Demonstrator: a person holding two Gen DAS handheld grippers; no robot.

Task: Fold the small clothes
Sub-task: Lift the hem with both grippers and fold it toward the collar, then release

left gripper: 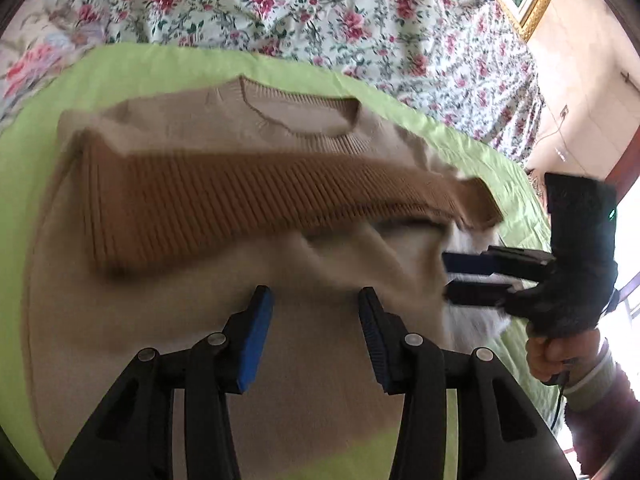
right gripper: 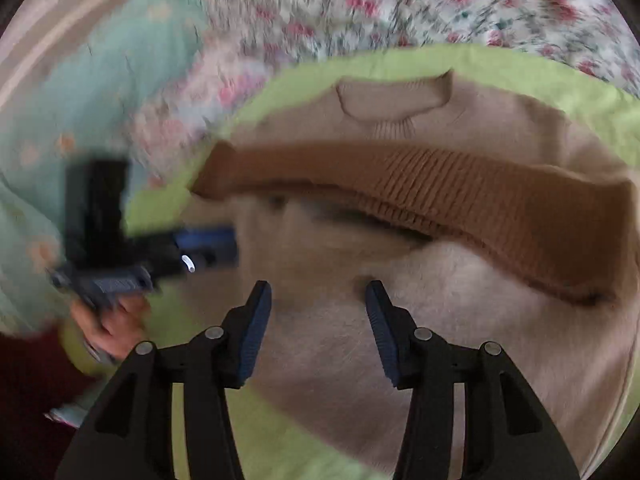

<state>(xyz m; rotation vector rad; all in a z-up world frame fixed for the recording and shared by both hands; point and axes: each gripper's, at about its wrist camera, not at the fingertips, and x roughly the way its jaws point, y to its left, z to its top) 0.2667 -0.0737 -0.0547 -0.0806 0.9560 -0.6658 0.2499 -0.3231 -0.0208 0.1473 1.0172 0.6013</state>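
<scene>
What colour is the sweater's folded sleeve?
The sleeve is ribbed tan-brown, darker than the beige sweater; clearest in left wrist view.

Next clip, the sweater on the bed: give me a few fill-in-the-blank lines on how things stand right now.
1. The beige sweater lies on a ____ cloth.
2. The ribbed brown band crosses the sweater just below its ____.
3. The left gripper has its jaws ____.
4. The bedsheet beyond the cloth has a ____ print.

Missing words: green; neckline; open; floral

A floral-sheeted bed (left gripper: 320, 8) carries a lime-green cloth (left gripper: 168, 66), with a beige sweater (left gripper: 192, 128) spread on it.
</scene>
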